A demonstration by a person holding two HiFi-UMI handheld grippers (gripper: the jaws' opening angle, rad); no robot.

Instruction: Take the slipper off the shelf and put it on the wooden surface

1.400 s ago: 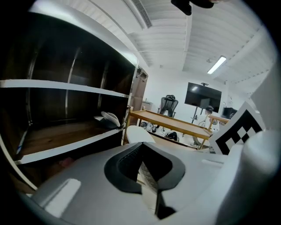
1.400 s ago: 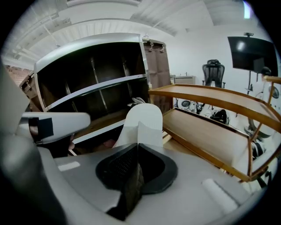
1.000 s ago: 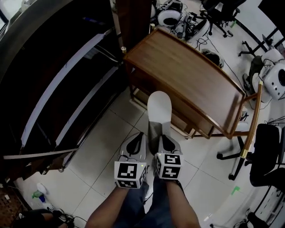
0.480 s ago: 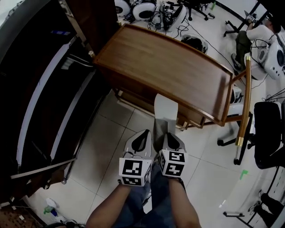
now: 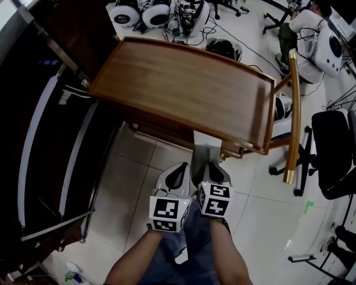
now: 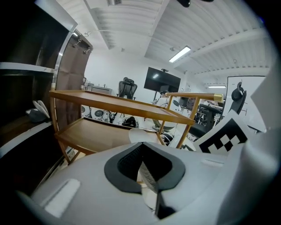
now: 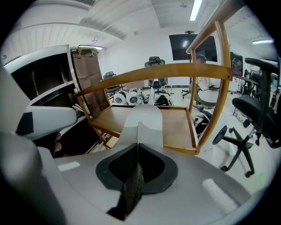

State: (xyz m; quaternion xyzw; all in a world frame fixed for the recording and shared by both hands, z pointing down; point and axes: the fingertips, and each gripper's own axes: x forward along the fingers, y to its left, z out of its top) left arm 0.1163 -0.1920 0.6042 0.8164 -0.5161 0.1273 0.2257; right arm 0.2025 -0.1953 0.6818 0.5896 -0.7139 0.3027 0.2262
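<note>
A white and grey slipper (image 5: 207,151) hangs level in front of me, held at its heel end between both grippers. My left gripper (image 5: 177,177) is shut on its left edge and my right gripper (image 5: 211,175) on its right edge. The wooden cart's tray top (image 5: 183,83) lies just ahead, and its near rim hides the slipper's toe in the head view. In the right gripper view the slipper (image 7: 142,123) points at the cart's lower shelf (image 7: 178,127) past my right gripper (image 7: 137,151). In the left gripper view the white toe (image 6: 142,134) shows beyond my left gripper (image 6: 142,154).
A dark shelf unit (image 5: 50,139) with white-edged boards stands at the left. Office chairs (image 5: 334,150) stand at the right, and a shoe (image 5: 281,106) lies on the floor by the cart's right end. White round devices (image 5: 139,11) and cables crowd the floor behind the cart.
Both grippers have carried the slipper away from the dark shelf unit toward the wooden cart. The cart has come nearer, and its top's rim now covers the slipper's toe.
</note>
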